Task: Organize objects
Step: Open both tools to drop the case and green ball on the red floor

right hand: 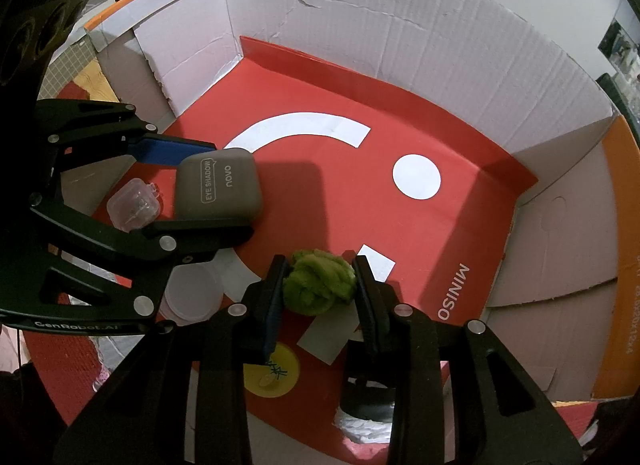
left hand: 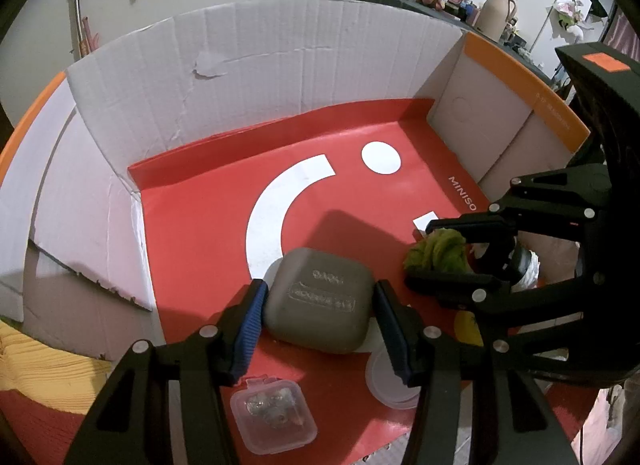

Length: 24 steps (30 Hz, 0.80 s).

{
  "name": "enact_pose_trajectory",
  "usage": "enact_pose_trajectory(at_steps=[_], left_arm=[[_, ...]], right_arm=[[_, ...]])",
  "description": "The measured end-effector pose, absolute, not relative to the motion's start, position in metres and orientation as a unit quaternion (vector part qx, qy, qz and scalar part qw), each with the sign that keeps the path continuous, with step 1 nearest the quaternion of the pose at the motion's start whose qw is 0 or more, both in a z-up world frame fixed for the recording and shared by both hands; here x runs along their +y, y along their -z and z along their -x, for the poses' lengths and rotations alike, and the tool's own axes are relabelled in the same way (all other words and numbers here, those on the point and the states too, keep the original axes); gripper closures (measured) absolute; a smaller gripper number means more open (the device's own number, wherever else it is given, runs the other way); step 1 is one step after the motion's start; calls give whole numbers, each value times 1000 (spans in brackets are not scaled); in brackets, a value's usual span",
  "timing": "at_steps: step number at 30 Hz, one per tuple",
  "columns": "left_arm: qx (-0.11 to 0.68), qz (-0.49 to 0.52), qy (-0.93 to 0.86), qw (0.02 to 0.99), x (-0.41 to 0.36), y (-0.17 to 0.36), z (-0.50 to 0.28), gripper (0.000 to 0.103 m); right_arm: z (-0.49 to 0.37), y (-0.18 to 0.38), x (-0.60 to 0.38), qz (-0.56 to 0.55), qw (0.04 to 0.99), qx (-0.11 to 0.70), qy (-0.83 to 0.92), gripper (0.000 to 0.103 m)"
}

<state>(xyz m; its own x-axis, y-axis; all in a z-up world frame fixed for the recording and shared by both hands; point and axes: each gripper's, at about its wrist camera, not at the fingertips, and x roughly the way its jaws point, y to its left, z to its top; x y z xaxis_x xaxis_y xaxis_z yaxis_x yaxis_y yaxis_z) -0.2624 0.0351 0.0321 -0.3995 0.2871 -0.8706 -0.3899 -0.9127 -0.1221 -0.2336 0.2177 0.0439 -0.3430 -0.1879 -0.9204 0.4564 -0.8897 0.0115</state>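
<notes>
Well, both claws are loaded over the box, so here is where I'd expect trouble.

Eye-shadow case: the grey eye-shadow case (left hand: 318, 305) sits between the fingers of the left claw (left hand: 318, 319), low over the red liner (left hand: 200, 225) of the cardboard box (left hand: 280, 65); the claw is clamped on its two sides.
Slip risk: the case looks smooth and rounded, so I'd guess it could twist or squirt out if the hold eases unevenly.
Green tuft: the fuzzy green ball (right hand: 320, 285) is pinched in the right claw (right hand: 320, 293), closed tight on it, over the near part of the liner.
Snag risk: soft fibres may cling to the pads and drag along when the claw opens.
Crowding: the clear plastic box (left hand: 274, 415) and the white round lid (left hand: 390, 383) lie just beside the case; a drop there could knock or cover them.
Claw clash: the two claws hang near each other, so a careless swing could bump one load loose.
Yellow disc: the yellow disc (right hand: 272, 375) lies under the right claw, easy to land on.
</notes>
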Motion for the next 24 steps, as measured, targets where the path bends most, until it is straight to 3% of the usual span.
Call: enact_pose_trajectory(at_steps=[13,18,24], left_arm=[[46,509,-835,204,35,-31,264,47],[43,508,-835,206,34,-32,264,47],[39,505,-837,208,34,-36,264,47]], right_arm=[[230,-45,224,-536,198,131,810,71],[230,-46,229,-534,191,137,812,65],[229,-48,236,-533,189,138,813,64]])
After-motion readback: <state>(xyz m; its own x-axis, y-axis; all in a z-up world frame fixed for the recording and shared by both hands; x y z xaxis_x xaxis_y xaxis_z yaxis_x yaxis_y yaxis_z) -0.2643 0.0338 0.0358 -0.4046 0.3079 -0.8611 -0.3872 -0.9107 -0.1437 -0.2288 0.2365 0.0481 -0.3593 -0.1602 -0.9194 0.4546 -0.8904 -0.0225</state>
